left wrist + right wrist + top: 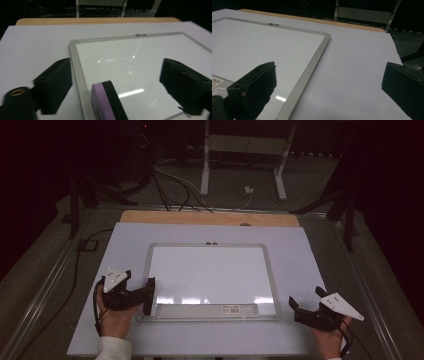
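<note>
Both black two-jaw grippers sit with jaws apart: left gripper (131,292) straddles a purple-and-black foam eraser (108,102) at the near-left corner of the silver-framed whiteboard (212,246), right gripper (309,312) idles beyond its near-right corner (gripping nothing). Closing crooked could catch the frame and shove the board

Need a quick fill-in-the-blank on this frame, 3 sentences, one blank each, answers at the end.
1. The whiteboard lies flat on the table, and its writing surface is ____.
2. The purple-and-black eraser sits at the whiteboard's edge, between the fingers of the ____ gripper.
3. The right gripper is open and holds ____.

Answers: blank; left; nothing
</note>
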Available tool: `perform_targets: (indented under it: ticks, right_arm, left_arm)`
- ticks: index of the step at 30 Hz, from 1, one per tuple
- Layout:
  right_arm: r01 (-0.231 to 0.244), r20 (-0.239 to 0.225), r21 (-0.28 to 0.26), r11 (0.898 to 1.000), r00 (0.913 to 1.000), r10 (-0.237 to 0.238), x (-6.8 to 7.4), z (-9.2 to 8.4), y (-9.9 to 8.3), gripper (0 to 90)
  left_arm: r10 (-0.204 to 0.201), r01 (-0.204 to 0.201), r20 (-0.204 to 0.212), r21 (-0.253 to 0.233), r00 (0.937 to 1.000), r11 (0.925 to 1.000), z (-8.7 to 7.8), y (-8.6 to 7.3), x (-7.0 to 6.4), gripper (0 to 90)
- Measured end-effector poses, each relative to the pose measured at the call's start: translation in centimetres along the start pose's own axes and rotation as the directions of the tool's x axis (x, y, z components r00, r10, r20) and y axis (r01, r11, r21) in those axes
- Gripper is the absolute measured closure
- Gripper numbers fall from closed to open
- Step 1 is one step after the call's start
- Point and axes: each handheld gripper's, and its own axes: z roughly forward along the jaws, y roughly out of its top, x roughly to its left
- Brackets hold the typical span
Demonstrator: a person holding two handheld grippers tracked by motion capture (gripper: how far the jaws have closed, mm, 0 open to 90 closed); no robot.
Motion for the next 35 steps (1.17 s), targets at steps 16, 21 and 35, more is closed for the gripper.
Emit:
perform_targets:
  ticks: [16,21,35]
  right_arm:
    - [-0.01,-0.022,-0.024,1.0,0.9997,0.01,0.1,-0.1,0.1,0.1]
    - [-0.006,-0.034,-0.034,0.999,0.9994,0.005,0.2,0.0,0.1,0.1]
    - [-0.015,-0.038,-0.063,0.998,0.9992,0.013,-0.4,-0.2,0.0,0.1]
  left_arm:
    - [0.072,-0.074,-0.025,-0.086,0.9971,0.9935,-1.2,-1.7,2.4,0.5]
    - [0.078,-0.083,-0.041,-0.124,0.9961,0.9888,-1.8,-2.4,2.9,0.5]
    - [0.114,-0.119,-0.055,-0.106,0.992,0.9872,-1.7,-3.7,2.7,0.5]
